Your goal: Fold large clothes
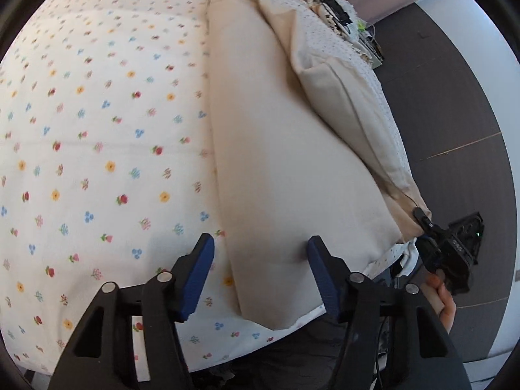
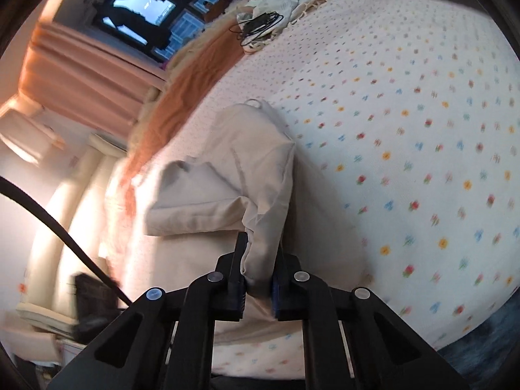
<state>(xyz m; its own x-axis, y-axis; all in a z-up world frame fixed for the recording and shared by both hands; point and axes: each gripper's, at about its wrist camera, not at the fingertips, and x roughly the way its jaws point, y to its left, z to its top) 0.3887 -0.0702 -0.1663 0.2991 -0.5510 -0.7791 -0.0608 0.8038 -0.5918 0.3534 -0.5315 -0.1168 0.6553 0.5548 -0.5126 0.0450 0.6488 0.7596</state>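
Observation:
A large beige garment lies lengthwise on the flowered bedsheet. My left gripper is open, its blue fingers either side of the garment's near left part, just above it. My right gripper shows at the right of the left wrist view, shut on a sleeve or edge of the garment and lifting it off the bed. In the right wrist view my right gripper is shut on that bunched beige fabric, which hangs up from the flowered sheet.
A pile of cloth and black cables sits at the far end of the bed, also in the left wrist view. Dark floor runs along the bed's right edge. Orange curtains and a window are beyond the bed.

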